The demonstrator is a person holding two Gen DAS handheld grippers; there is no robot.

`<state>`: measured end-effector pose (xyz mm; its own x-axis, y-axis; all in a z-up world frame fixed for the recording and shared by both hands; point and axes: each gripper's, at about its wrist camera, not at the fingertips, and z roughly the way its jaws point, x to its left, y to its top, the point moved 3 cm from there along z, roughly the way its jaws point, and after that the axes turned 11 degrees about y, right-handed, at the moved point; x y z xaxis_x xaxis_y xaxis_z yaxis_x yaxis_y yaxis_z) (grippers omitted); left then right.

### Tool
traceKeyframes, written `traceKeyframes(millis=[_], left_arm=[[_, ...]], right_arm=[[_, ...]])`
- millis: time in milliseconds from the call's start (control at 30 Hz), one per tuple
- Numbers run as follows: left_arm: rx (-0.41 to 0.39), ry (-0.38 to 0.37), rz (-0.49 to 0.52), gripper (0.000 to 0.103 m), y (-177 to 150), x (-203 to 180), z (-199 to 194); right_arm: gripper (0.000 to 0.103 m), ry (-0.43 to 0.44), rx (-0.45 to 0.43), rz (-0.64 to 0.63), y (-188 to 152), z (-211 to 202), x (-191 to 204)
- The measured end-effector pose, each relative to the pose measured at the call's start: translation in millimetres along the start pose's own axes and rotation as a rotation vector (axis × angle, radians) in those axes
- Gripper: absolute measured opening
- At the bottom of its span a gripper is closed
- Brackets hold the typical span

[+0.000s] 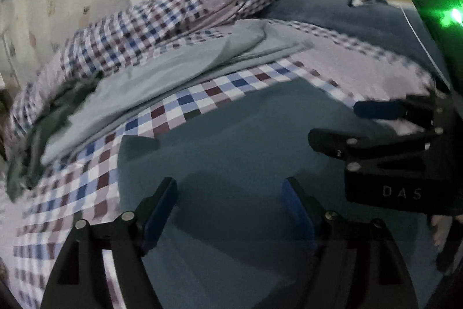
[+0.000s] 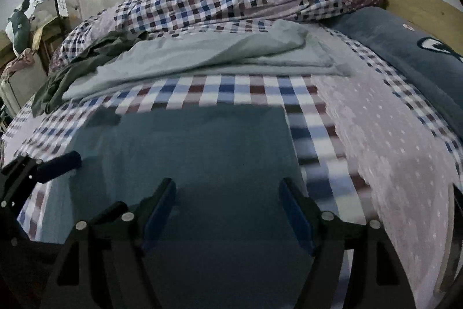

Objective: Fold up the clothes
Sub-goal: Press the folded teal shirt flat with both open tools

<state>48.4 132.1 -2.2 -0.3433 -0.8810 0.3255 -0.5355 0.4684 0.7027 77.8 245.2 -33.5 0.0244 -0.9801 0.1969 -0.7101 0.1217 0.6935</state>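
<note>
Seemingly clear of it, both grippers [image 1: 230, 210] [image 2: 228, 210] gape over the teal garment [image 2: 188, 141].

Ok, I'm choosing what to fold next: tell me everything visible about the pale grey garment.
The pale grey garment looks like thin, soft fabric. It lies loosely spread and partly folded over itself on the checked bedsheet, beyond the teal garment. A dark green garment touches its left end; the checked quilt lies behind. Neither claw touches it.

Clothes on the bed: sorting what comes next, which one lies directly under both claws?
The teal garment, spread flat nearest; the light grey one and dark green one lie farther back.
</note>
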Motion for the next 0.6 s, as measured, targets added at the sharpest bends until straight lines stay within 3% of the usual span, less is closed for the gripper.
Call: traceKeyframes(millis=[200,467,600], left_arm=[[0.062,-0.031,-0.024,0.079,-37,-16,-32],[0.076,-0.021,-0.011,0.079,-79,-31,-76],[0.097,-0.054,-0.041,0.081,-94,-25,-90]], right_arm=[[0.079,-0.025,0.024,0.015,-41,-23,4],[0.080,-0.093,0.032,-0.059,-91,-55,31],[0.080,-0.100,0.033,-0.081,-109,-70,40]])
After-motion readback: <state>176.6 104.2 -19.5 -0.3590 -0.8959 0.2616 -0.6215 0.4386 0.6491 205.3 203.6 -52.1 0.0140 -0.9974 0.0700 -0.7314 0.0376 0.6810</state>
